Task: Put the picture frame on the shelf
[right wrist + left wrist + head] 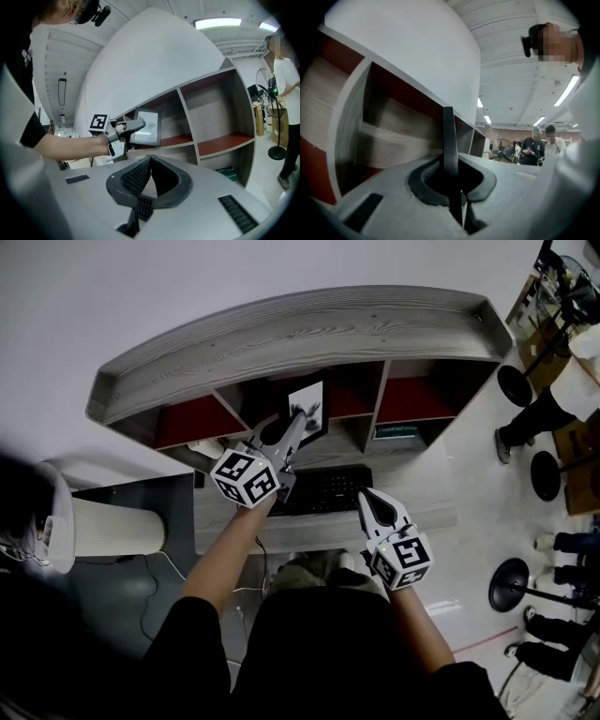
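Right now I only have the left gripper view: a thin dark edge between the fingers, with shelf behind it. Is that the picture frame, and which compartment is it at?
Observer: Yes. The left gripper grips the picture frame by its side edge, at the mouth of the upper middle compartment of the shelf.
Operator: Upright, or leaning?
Observer: Roughly upright in the right gripper view, with the picture facing out. I cannot tell whether its bottom touches the red board.
Operator: Where is the right gripper?
Observer: The right gripper hangs back by the keyboard, fingers shut on nothing, clear of the shelf.
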A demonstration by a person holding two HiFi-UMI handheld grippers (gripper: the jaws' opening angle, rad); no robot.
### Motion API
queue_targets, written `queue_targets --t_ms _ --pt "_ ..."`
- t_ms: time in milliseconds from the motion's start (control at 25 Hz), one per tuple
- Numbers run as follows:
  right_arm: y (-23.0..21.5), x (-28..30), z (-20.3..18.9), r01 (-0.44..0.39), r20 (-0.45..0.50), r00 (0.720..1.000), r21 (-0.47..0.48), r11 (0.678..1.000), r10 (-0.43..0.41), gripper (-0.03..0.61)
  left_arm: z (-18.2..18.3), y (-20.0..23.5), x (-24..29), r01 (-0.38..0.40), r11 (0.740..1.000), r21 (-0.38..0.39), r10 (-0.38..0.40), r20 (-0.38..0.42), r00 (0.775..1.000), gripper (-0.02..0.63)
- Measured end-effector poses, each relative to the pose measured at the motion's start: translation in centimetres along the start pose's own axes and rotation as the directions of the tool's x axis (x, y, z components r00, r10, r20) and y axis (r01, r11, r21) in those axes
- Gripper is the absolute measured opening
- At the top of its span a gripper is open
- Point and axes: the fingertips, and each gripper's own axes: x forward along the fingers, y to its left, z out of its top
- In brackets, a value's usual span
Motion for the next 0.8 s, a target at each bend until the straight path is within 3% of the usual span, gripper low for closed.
queue_targets --t_ms 320,440,800 --pt "-1.3 -0.9 0.6 0.043 0.019 0.999 0.038 0.998 -0.043 0.012 -0.8 -0.1 5.1 0.082 0.996 0.021 -0.082 -0.015 0.997 0.031" --pt "-1.6 -0.7 0.0 0.046 0.018 0.999 0.004 0.999 -0.046 0.012 -1.3 0.3 6.5 0.082 0.996 0.031 -0.081 -0.031 0.996 0.031" --pt "-2.7 -1.1 -2.2 0.075 -0.024 0.997 -0.004 0.997 -0.075 0.012 -1.5 1.9 9.9 0.097 0.994 -0.056 -0.098 -0.027 0.995 0.032"
